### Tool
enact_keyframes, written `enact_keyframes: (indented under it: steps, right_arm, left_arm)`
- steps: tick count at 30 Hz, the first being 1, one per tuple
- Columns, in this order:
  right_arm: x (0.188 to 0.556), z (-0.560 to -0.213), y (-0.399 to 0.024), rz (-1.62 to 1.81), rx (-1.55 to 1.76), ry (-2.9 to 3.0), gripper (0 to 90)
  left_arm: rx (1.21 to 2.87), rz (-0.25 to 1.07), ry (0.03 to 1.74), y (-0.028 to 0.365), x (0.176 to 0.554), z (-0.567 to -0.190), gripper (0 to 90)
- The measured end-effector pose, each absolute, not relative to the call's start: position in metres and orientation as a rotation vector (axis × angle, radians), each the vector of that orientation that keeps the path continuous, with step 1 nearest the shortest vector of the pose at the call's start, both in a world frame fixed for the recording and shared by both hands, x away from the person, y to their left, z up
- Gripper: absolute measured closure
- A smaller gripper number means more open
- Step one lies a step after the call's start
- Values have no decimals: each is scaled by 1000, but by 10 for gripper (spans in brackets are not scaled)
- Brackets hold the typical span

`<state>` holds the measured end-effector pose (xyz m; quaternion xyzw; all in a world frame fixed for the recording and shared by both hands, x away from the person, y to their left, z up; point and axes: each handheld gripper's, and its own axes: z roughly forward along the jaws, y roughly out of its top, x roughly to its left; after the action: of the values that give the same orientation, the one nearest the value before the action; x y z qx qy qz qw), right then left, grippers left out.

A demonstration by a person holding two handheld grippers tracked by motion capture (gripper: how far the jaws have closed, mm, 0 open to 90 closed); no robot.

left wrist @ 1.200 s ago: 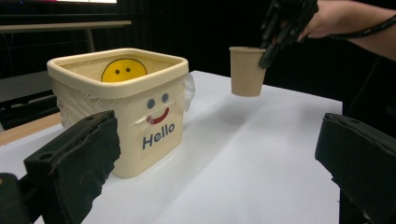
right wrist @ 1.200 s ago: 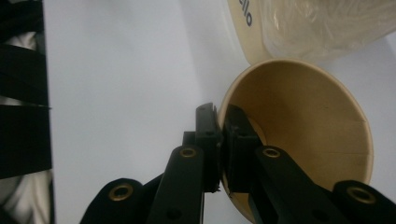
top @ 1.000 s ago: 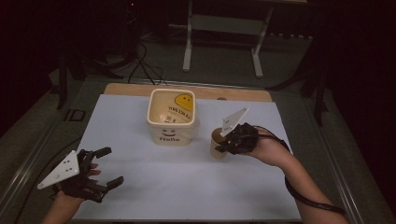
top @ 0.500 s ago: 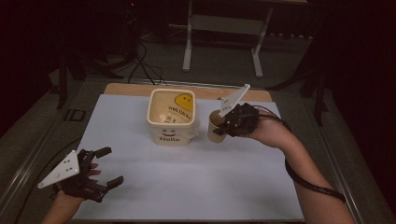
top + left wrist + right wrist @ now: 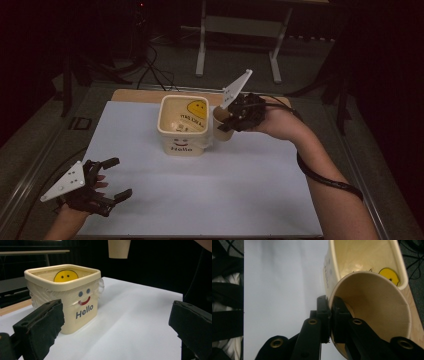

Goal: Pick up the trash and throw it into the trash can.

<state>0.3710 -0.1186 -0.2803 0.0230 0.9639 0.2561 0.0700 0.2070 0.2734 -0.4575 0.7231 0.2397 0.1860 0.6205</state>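
Note:
A cream square tub [image 5: 183, 125] with a smiley sticker and the word "Hello" stands at the middle back of the white sheet; the left gripper view has this tub [image 5: 65, 294] close ahead. My right gripper [image 5: 231, 120] is shut on the rim of a small paper cup [image 5: 221, 123], held in the air just right of the tub. In the right gripper view the jaws pinch the cup's wall [image 5: 374, 315], one inside and one outside, above the tub [image 5: 362, 257]. The cup's base [image 5: 119, 248] hangs at the top of the left gripper view. My left gripper [image 5: 116, 178] rests open at the front left, holding nothing.
A white sheet [image 5: 210, 195] covers the table, with a wooden strip [image 5: 135, 95] along its back edge. Dark floor, cables and a metal stand's legs [image 5: 237, 45] lie beyond the table.
My right gripper has lifted the paper cup and carried it left and back, from the sheet right of the tub up to beside the tub's rim. The left gripper has stayed put.

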Motion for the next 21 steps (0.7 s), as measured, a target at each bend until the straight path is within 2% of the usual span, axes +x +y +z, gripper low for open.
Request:
enact_keyframes:
  steps: [21]
  right_arm:
    - [393,-254,-77,741,-34,2908,860]
  left_arm:
    - [1661,422,552,274,205,-458,8]
